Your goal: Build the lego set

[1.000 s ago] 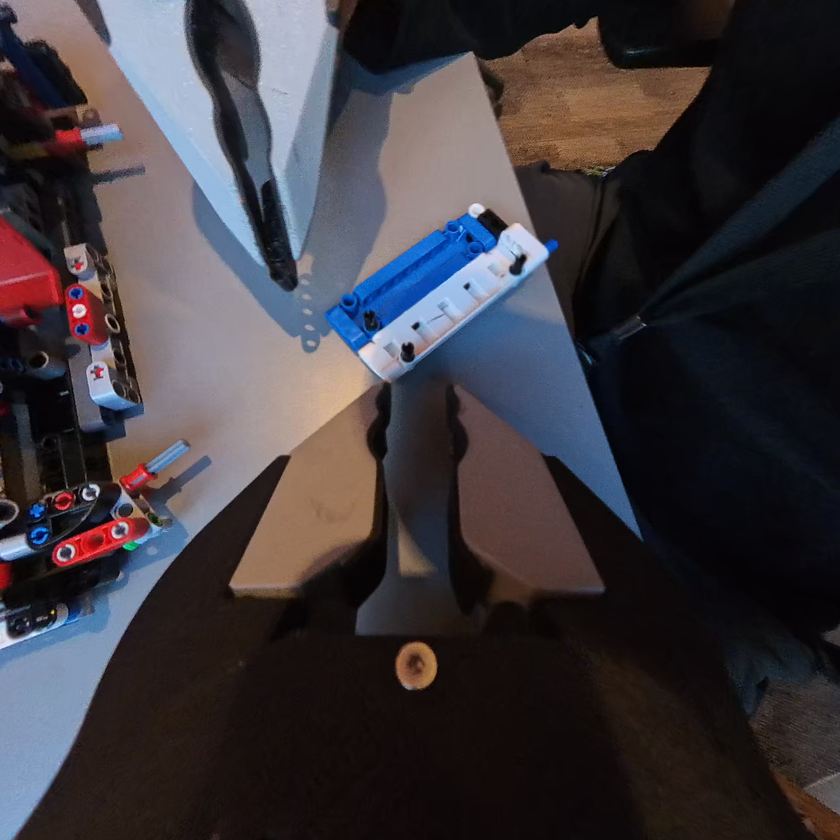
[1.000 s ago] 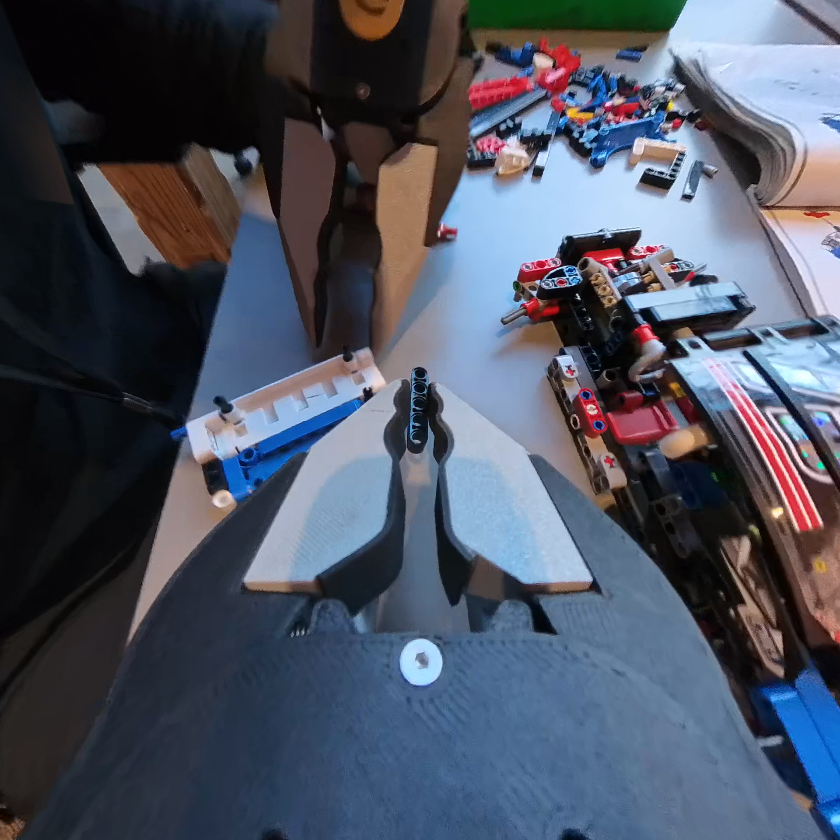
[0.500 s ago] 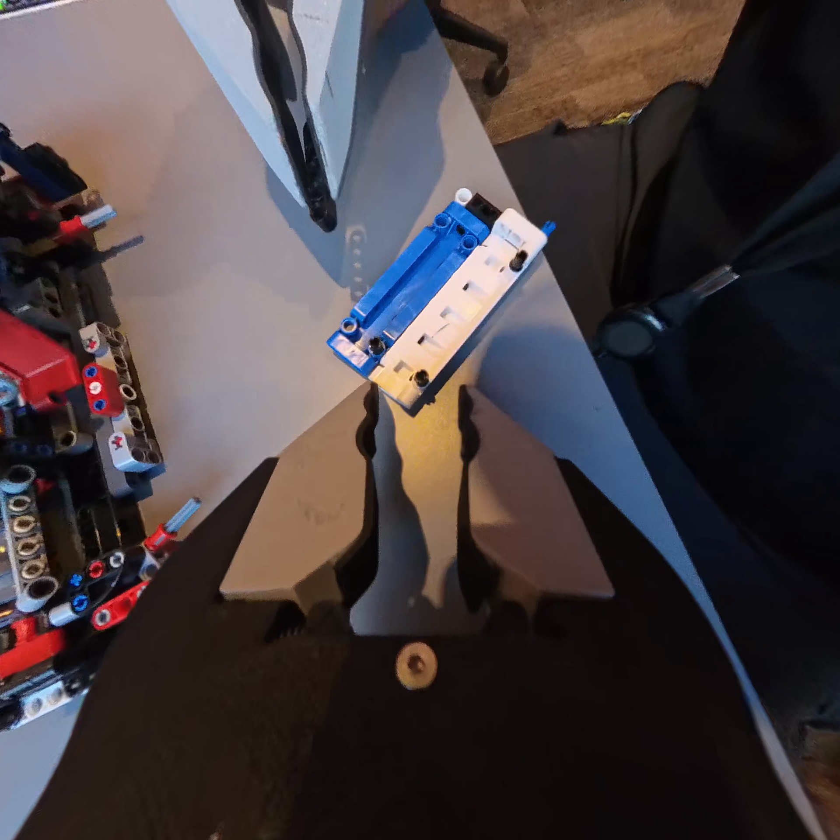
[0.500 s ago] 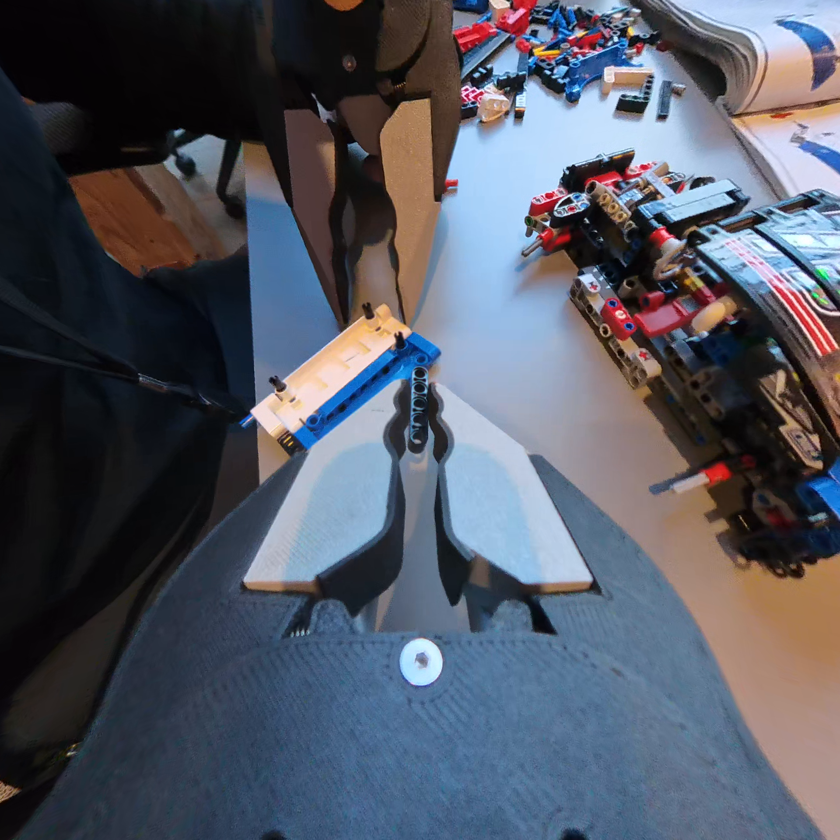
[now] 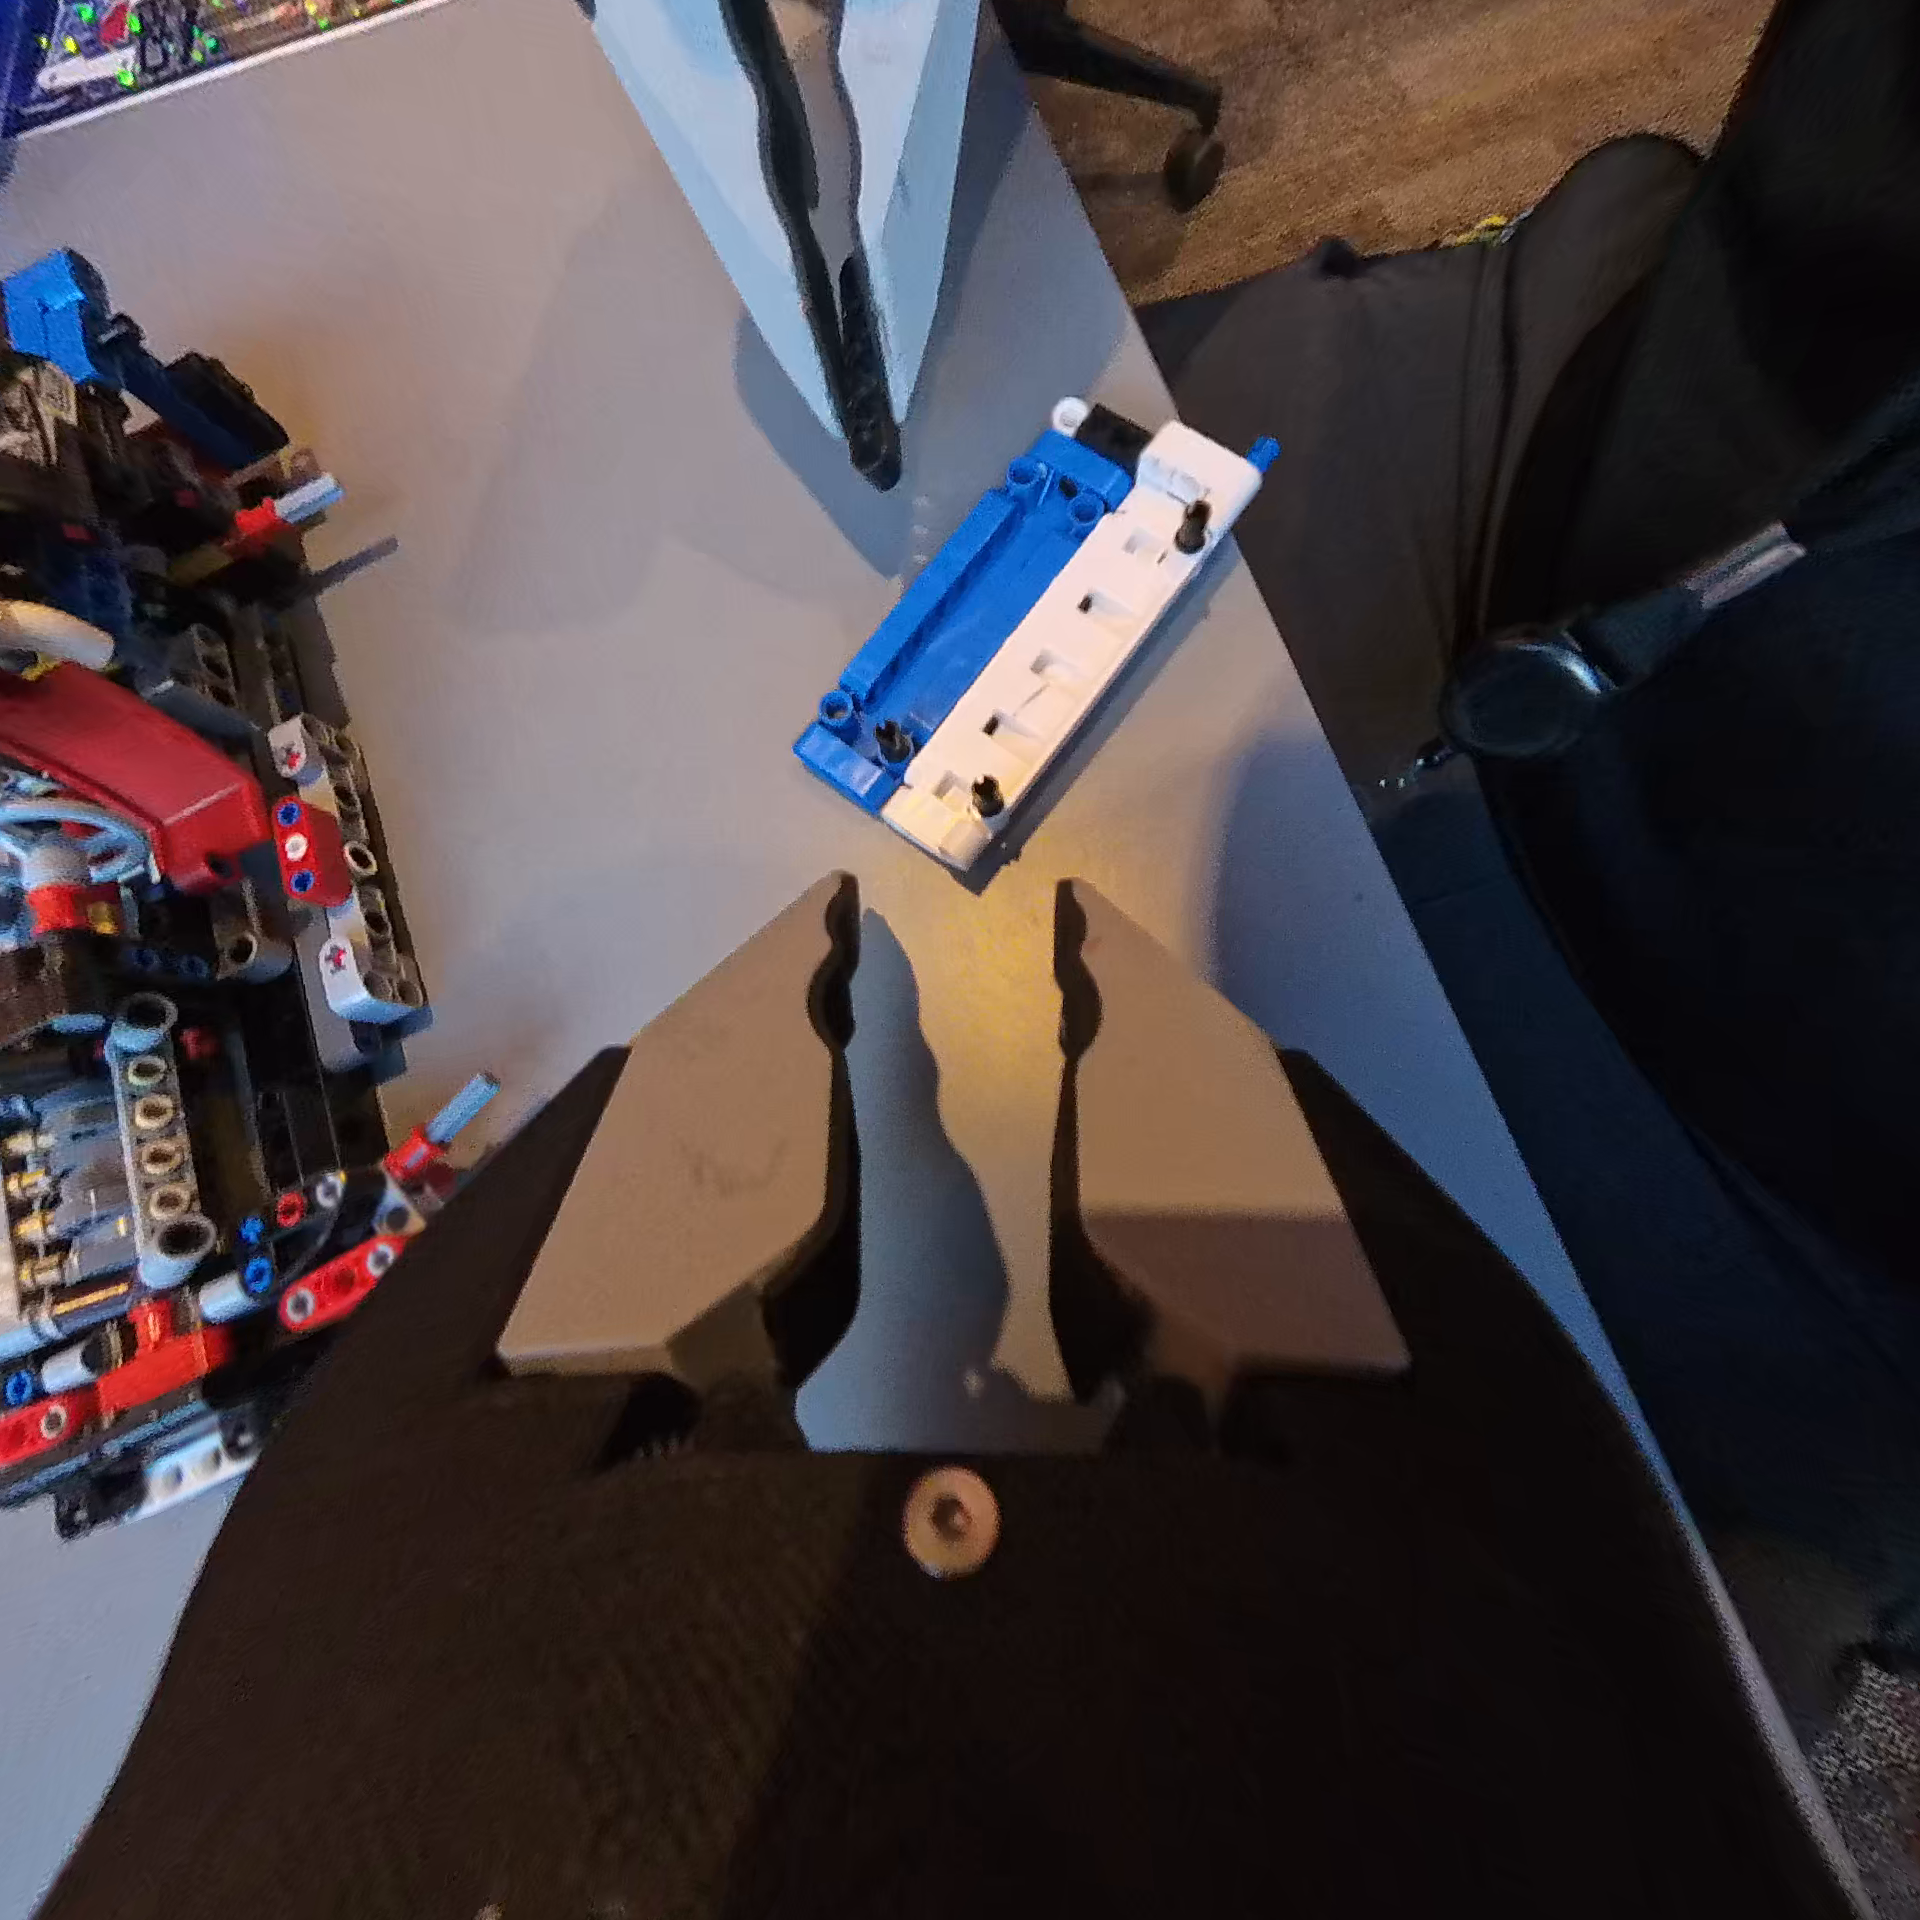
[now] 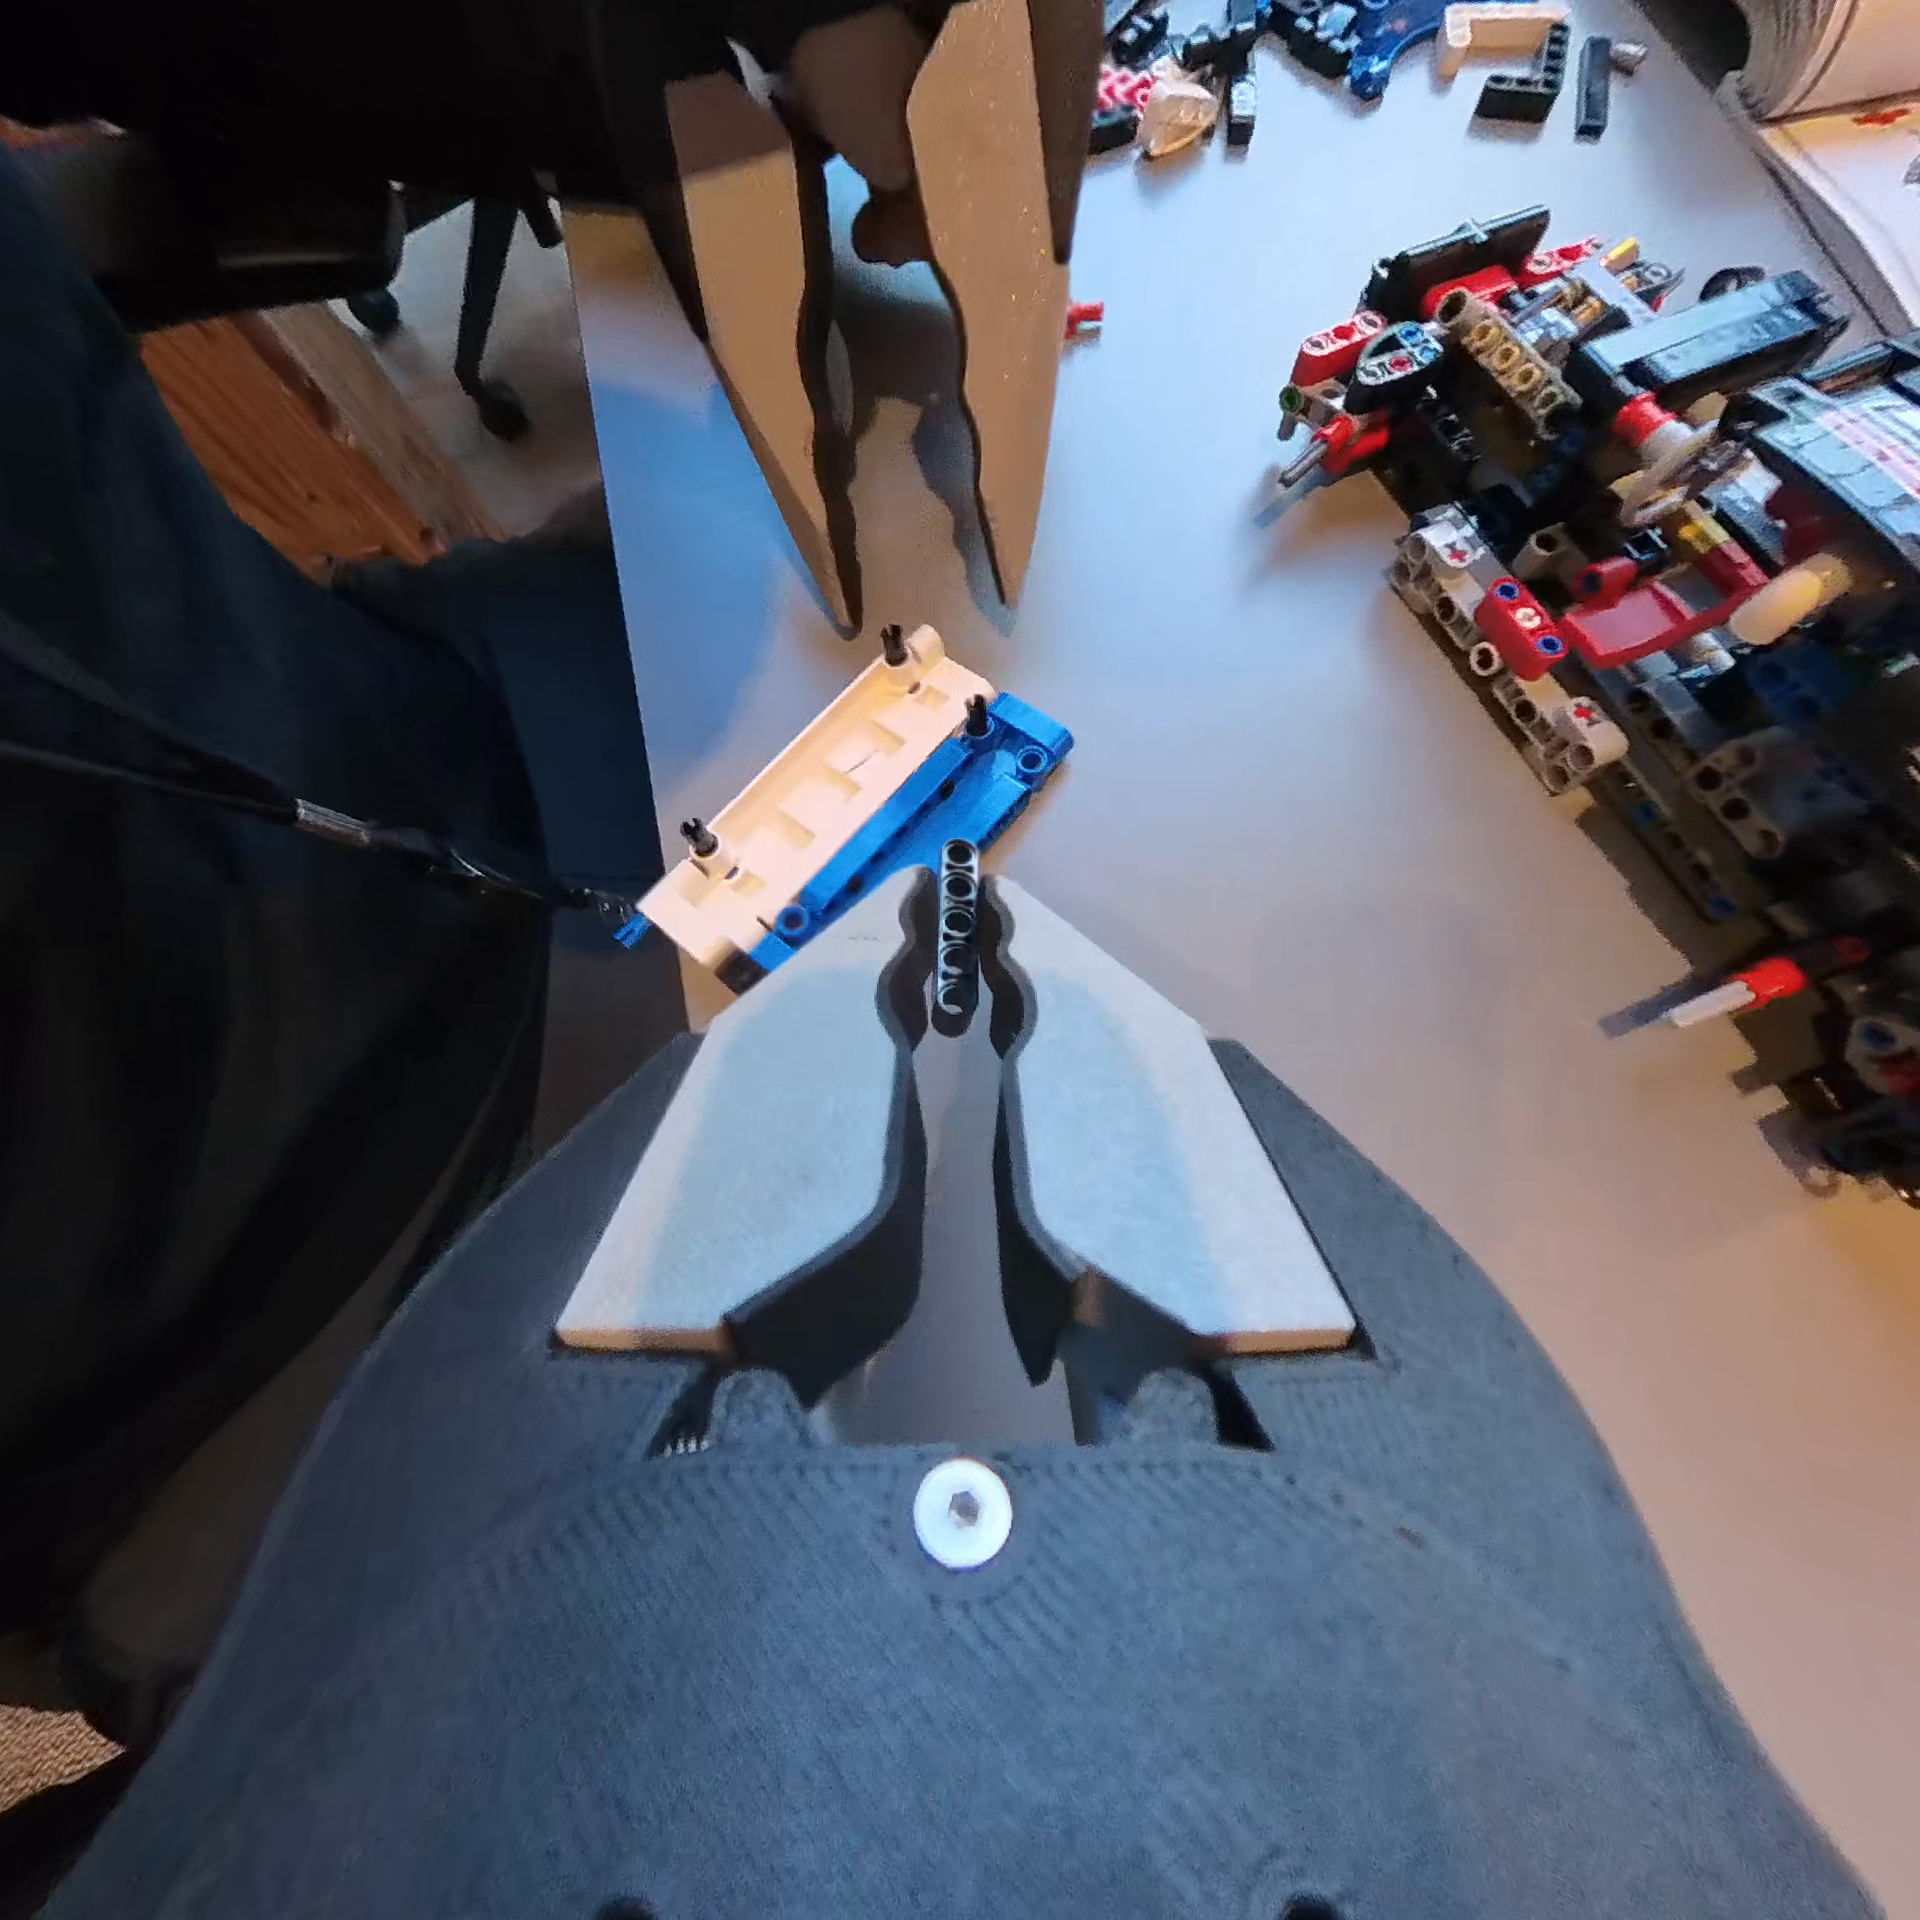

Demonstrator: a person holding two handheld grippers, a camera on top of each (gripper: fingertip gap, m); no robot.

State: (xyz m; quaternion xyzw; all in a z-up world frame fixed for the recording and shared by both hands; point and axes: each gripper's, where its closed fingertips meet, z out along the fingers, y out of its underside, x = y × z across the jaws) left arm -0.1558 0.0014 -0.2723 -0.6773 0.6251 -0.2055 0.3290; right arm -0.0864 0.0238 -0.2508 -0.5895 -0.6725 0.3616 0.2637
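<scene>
A: What has changed since a moment ago?
B: The left gripper (image 5: pixel 956 899) has backed off the blue-and-white lego panel (image 5: pixel 1023 649), its fingers now wide apart and empty.
A: Where is the panel?
B: Flat on the grey table (image 5: pixel 582 436), at its edge, between both grippers.
A: And the right gripper (image 6: pixel 956 894)?
B: Its fingers are clamped on a thin black beam (image 6: pixel 957 930), whose tip is just beside the panel's blue side. The large lego model (image 6: pixel 1621 540) sits well apart.
</scene>
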